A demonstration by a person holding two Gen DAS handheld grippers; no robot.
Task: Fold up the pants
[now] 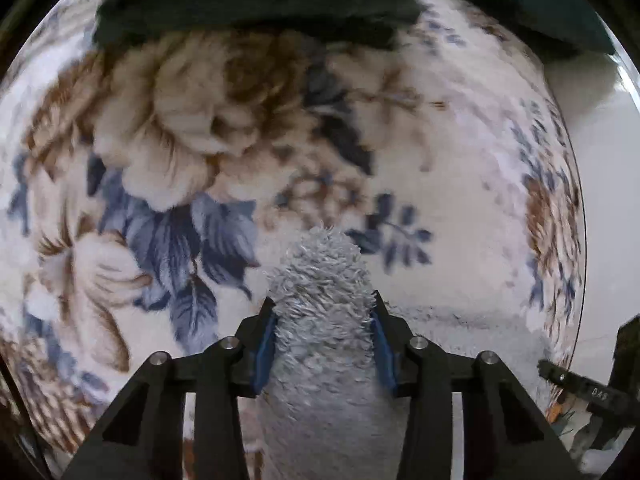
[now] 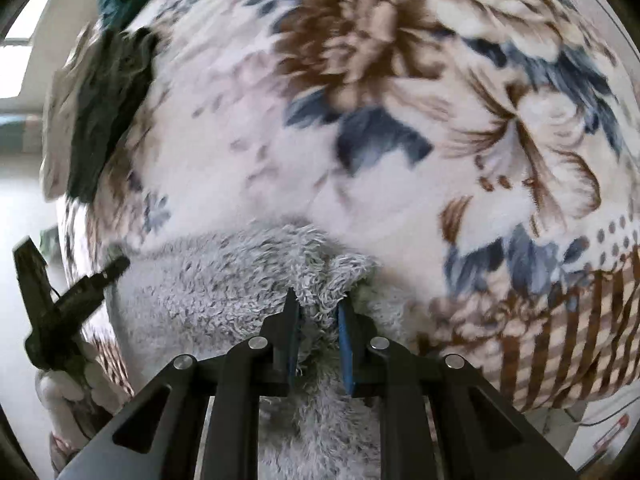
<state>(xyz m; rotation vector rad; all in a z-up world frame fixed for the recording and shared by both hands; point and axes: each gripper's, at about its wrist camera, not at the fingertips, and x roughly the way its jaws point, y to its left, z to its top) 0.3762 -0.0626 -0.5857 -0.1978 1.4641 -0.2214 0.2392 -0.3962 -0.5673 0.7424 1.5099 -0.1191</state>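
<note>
We've got the left gripper (image 1: 323,316) pinching a thick roll of the fuzzy grey pants (image 1: 320,320), fabric bulging up past the blue pads (image 1: 265,350) and hanging over the flowered blanket (image 1: 160,140). The right gripper (image 2: 318,308) has its fingers clamped on another bunch of the pants (image 2: 224,280), which stretch off to its left toward the other gripper (image 2: 72,304), a gloved hand (image 2: 68,396) showing under it. Some dark green cloth (image 1: 256,4) lies on the blanket well ahead of the left gripper, all pretty blurry.
</note>
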